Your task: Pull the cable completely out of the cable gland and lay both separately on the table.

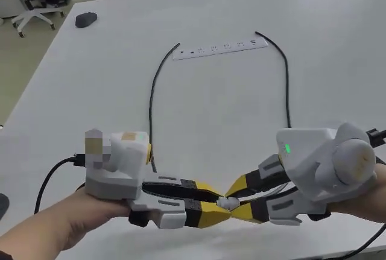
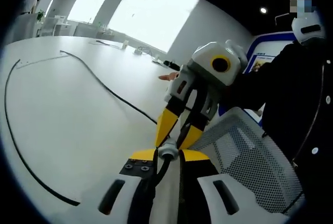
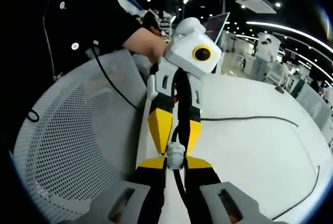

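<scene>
- Left tool (image 1: 214, 203) and right tool (image 1: 241, 198) both pinched narrow, tip to tip on cable gland (image 3: 176, 156), held over near edge of surface (image 1: 229, 109). Cannot tell gland grip from cable grip.
- Risk: slip on thin cable (image 1: 152, 103) mid-pull, dropping gland past near edge toward mesh chair (image 2: 244, 146).
- Risk: loop whipping, ends snagging power strip (image 1: 220, 47) toward far edge.
- Open room at surface centre for laying down.

Left tongs (image 1: 218, 204) and right tongs (image 1: 237, 203) yellow-black; gland (image 1: 228, 202) white; cable (image 1: 151, 103) black.
</scene>
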